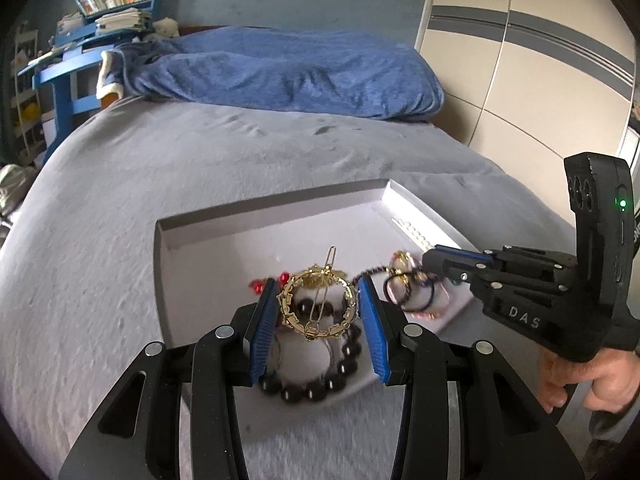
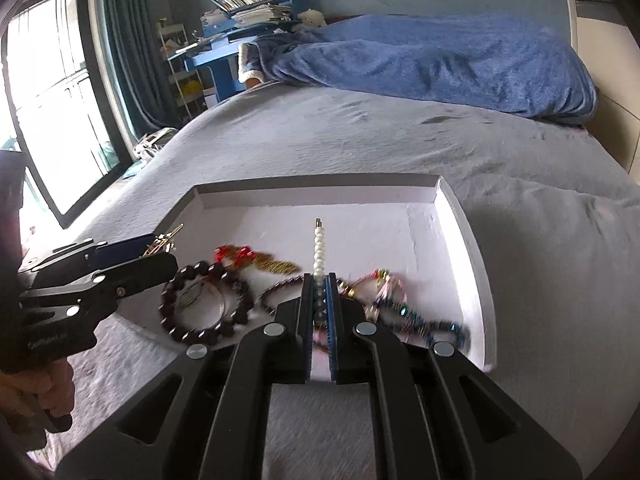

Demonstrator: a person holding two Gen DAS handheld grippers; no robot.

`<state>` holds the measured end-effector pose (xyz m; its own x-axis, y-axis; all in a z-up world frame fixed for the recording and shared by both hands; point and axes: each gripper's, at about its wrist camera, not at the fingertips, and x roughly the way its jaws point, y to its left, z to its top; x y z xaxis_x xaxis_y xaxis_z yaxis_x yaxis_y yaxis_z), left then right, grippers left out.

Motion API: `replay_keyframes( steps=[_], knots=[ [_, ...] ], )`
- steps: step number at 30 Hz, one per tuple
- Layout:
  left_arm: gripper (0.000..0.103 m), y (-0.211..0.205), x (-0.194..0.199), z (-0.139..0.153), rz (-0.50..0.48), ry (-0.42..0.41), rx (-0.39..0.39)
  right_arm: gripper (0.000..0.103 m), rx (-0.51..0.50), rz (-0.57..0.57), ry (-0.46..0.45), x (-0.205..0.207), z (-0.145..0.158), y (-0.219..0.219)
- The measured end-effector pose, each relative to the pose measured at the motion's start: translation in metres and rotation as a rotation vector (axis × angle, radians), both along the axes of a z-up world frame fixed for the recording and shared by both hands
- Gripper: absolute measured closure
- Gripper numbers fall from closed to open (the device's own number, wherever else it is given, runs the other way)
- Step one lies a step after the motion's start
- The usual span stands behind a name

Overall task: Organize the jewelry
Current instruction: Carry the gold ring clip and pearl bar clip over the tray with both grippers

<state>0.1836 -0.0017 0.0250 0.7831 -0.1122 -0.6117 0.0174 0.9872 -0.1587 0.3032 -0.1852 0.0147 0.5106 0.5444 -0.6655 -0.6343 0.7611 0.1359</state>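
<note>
A shallow white tray point(image 1: 280, 216) lies on the grey bed and also shows in the right wrist view point(image 2: 320, 192). My left gripper point(image 1: 318, 292) is shut on a gold round hair clip point(image 1: 318, 300), held above a dark bead bracelet point(image 1: 316, 390). My right gripper point(image 2: 319, 280) is shut on a white pearl strand point(image 2: 319, 246) that sticks out forward. The dark bead bracelet point(image 2: 204, 304), red beads point(image 2: 232, 254), a gold piece point(image 2: 276, 266) and a tangle of coloured chains point(image 2: 400, 308) lie in the tray. The right gripper point(image 1: 430, 260) shows at the tray's right side.
A rumpled blue blanket point(image 1: 280, 68) lies at the far end of the bed point(image 1: 160, 160). A blue desk with books point(image 2: 248, 12) stands beyond, a window point(image 2: 48, 92) on the left, a wardrobe point(image 1: 540, 60) on the right.
</note>
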Motion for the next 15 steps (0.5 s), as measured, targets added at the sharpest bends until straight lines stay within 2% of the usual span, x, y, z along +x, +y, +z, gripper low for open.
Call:
replay_keyframes(
  steps=[10, 15],
  knots=[
    [0.061, 0.005, 0.040, -0.014, 0.068, 0.047, 0.029, 0.097, -0.085, -0.017, 0.010, 0.034, -0.019, 0.019],
    [0.061, 0.013, 0.055, -0.025, 0.108, 0.108, 0.030, 0.097, -0.145, -0.019, 0.028, 0.042, -0.034, 0.026]
  ],
)
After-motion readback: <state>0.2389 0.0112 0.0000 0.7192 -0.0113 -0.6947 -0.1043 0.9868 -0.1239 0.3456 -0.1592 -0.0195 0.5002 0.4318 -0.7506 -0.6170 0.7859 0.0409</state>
